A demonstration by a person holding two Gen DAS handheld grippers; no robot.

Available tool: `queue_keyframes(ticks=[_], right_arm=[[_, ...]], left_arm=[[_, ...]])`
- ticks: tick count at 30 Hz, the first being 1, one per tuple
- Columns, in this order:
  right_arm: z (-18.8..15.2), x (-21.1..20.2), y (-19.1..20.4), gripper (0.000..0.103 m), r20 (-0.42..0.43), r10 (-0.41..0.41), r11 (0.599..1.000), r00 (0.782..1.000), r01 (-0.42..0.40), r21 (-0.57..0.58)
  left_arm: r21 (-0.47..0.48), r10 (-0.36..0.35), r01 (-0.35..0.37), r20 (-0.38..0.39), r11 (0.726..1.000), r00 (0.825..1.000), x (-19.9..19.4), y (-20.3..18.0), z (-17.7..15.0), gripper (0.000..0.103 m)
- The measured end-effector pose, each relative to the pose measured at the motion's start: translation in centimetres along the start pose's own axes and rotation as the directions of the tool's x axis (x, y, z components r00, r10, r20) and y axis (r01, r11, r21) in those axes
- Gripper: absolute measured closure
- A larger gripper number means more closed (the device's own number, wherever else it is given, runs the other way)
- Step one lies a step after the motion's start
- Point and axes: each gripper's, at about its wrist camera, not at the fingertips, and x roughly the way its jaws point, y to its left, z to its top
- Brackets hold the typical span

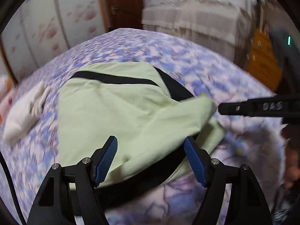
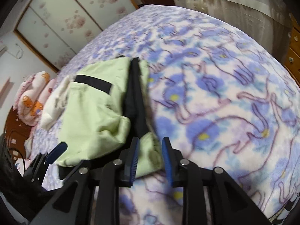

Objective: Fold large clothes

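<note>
A light green garment [image 1: 116,112] with black bands lies folded on the blue-flowered blanket [image 1: 215,75]. My left gripper [image 1: 150,139] hovers over its near edge, open wide, and the blue pads [image 1: 109,157] are clear of the cloth. My right gripper [image 1: 220,108] comes in from the right, at the garment's right corner. In the right wrist view the right gripper [image 2: 151,139] stands partly open, with the garment's [image 2: 93,108] near corner loose between its pads. One blue finger [image 2: 56,151] of the left gripper shows at the lower left.
A crumpled white cloth [image 1: 24,112] lies left of the garment. Pink pillows [image 2: 33,93] sit at the bed's head. Flowered wardrobe doors [image 1: 46,28] stand beyond, a beige covered bed [image 1: 196,15] behind, and a wooden drawer unit [image 1: 262,61] at right. A hand [image 1: 291,161] shows at the right edge.
</note>
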Motion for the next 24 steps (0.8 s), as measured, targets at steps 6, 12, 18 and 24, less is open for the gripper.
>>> queue_keyframes(ticks=[6, 12, 18, 24], right_arm=[[1.1, 0.0, 1.6, 0.071, -0.02, 0.092, 0.996, 0.996, -0.092, -0.017], [2.0, 2.2, 3.2, 0.065, -0.071, 0.107, 0.99, 0.992, -0.113, -0.087], [3.4, 5.9, 4.9, 0.065, -0.15, 0.107, 0.978, 0.983, -0.131, -0.163], [4.2, 9.3, 6.8, 0.065, -0.215, 0.031, 0.966, 0.976, -0.085, -0.245]], left_arm=[[-0.25, 0.015, -0.019, -0.019, 0.968, 1.0, -2.2, 7.8, -1.6, 0.03], [-0.423, 0.005, -0.055, -0.118, 0.904, 0.993, 0.3, 14.3, -4.4, 0.03], [-0.508, -0.08, 0.01, -0.115, 0.861, 0.99, 2.3, 16.4, -5.8, 0.03], [-0.506, -0.124, 0.055, -0.105, 0.861, 0.987, 3.7, 16.3, -5.7, 0.029]])
